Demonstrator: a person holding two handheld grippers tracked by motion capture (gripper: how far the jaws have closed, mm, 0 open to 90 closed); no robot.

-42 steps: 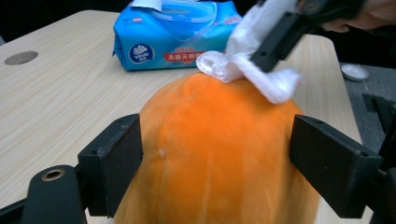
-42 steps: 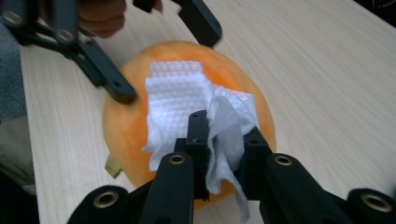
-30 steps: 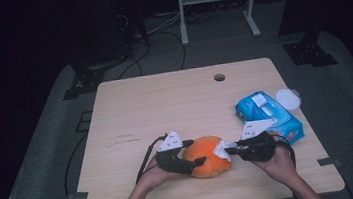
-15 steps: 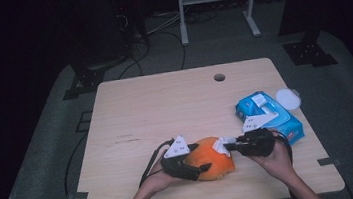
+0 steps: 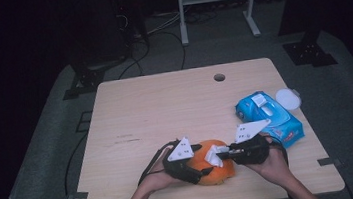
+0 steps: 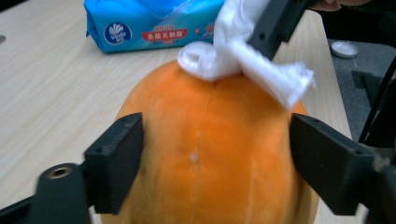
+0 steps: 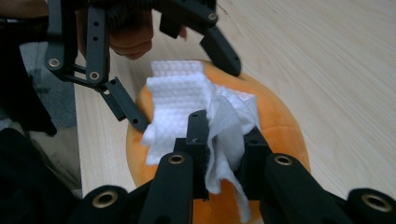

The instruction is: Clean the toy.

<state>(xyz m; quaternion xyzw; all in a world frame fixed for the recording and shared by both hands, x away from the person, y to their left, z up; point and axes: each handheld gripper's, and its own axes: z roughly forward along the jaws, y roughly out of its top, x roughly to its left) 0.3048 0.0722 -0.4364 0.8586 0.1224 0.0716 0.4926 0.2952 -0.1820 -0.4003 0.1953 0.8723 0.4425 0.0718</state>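
Observation:
An orange pumpkin-like ball (image 5: 213, 172) rests near the table's front edge. My left gripper (image 5: 203, 164) reaches in from the left, and its two black jaws stand wide against the ball's (image 6: 210, 154) sides. Those jaws have just been opening a little with the ball between them, and the pads still touch it. My right gripper (image 7: 226, 135) is shut on a crumpled white wipe (image 7: 187, 98). It holds the wipe (image 6: 224, 60) down on the top of the ball (image 7: 275, 126). From above, the right gripper (image 5: 219, 153) comes in from the right.
A blue pack of wet wipes (image 5: 269, 118) lies right of the hands, with a round white lid (image 5: 287, 99) beyond it. The wooden table (image 5: 165, 111) has a cable hole (image 5: 219, 77) near its far edge. A metal stand and cables sit on the dark floor behind.
My left gripper has shifted slightly right and toward the front edge, settling round the ball. The right gripper with the wipe has stayed on the ball's top.

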